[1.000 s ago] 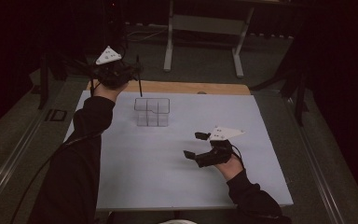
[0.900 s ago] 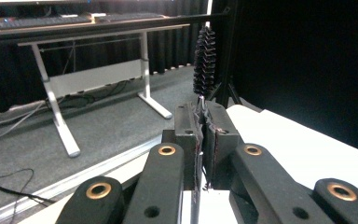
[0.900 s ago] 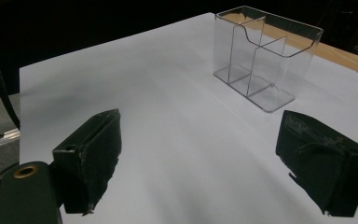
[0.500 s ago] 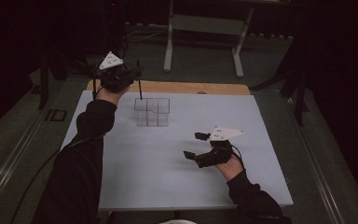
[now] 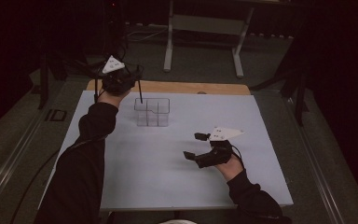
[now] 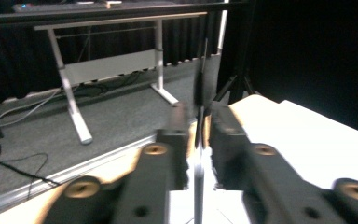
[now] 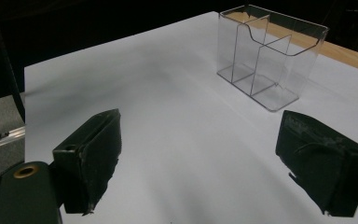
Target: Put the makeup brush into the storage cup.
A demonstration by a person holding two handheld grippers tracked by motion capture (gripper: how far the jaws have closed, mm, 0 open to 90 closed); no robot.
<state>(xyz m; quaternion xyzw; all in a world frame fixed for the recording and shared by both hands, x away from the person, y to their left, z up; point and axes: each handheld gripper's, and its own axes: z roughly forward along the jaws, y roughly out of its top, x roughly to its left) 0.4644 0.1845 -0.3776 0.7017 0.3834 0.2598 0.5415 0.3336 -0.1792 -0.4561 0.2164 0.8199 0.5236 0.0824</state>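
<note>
pen (image 5: 140,91) | long axis near upright, tip down | left claw (image 5: 121,84) just easing apart around it

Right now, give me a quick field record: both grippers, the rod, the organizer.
left gripper: raised over the table's far left corner; jaws have just been opening, rod between them
rod: thin, dark, near upright, lower tip just above the organizer's left rim
whether pads press the rod: cannot tell, blurred
organizer: clear plastic, compartments look empty, upright on the table
right gripper: open, nothing between the jaws, low over the table to the organizer's right and nearer the person
</note>
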